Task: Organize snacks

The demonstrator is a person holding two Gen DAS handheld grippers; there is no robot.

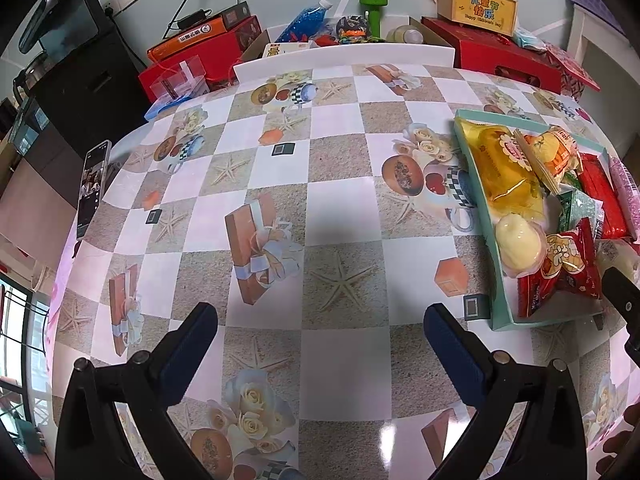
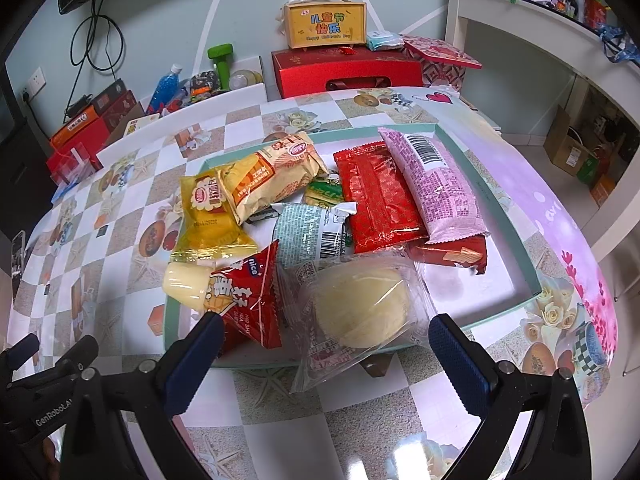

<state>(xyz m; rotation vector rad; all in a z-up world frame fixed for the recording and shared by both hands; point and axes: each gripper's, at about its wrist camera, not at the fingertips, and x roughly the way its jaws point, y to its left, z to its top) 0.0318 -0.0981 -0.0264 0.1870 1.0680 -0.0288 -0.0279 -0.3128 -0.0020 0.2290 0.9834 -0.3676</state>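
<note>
A shallow teal tray on the patterned table holds several snack packs: a yellow cake pack, a tan bread pack, a green-white pack, red packs, a pink pack and a red triangular pack. A clear-wrapped pale bun lies over the tray's near rim. My right gripper is open and empty, just in front of the bun. My left gripper is open and empty over bare table, left of the tray.
Red gift boxes, a yellow carry box, a blue bottle and a green dumbbell crowd the table's far edge. A phone lies at the left edge. White shelving stands to the right.
</note>
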